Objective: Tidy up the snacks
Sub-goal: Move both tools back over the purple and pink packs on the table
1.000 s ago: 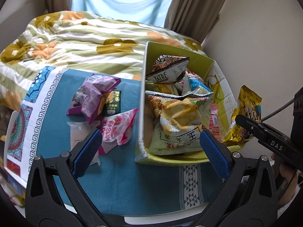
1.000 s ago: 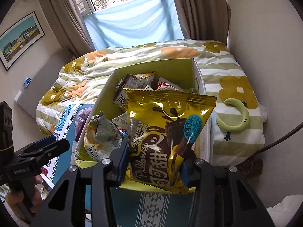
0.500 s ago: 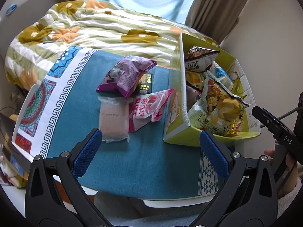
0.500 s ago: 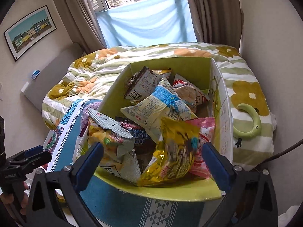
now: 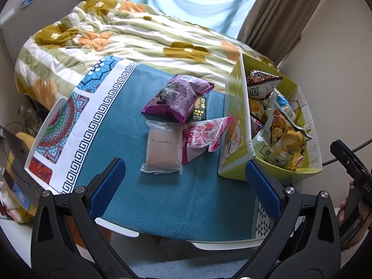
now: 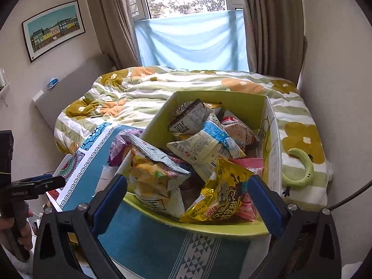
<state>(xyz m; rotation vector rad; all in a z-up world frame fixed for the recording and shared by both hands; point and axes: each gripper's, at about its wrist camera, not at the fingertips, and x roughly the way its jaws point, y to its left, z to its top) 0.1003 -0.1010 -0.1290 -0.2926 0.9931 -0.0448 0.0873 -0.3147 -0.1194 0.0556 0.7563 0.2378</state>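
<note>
A yellow-green cardboard box [image 6: 220,229] stands on the teal tablecloth, heaped with snack bags. A gold chocolate-snack bag [image 6: 218,197] lies loose at its near edge, among a green chip bag [image 6: 153,179] and others. My right gripper [image 6: 188,200] hangs open just in front of the box, touching nothing. To the left of the box [image 5: 234,137], a purple bag [image 5: 179,100], a dark green packet [image 5: 200,110], a pink strawberry packet [image 5: 204,137] and a translucent brownish packet [image 5: 162,146] lie on the cloth. My left gripper [image 5: 186,186] is open, near the table's front edge, short of them.
A bed with a flowered quilt [image 5: 130,37] adjoins the table's far side; a green ring [image 6: 300,172] lies on it. A wall [image 5: 337,58] stands close on the right. Clutter [image 5: 14,181] sits beside the table's left edge. A cable [image 6: 351,197] trails at right.
My right gripper opened wide and let go of the gold bag, which dropped into the box. My left gripper swung left, bringing the loose snacks to the middle of its view.
</note>
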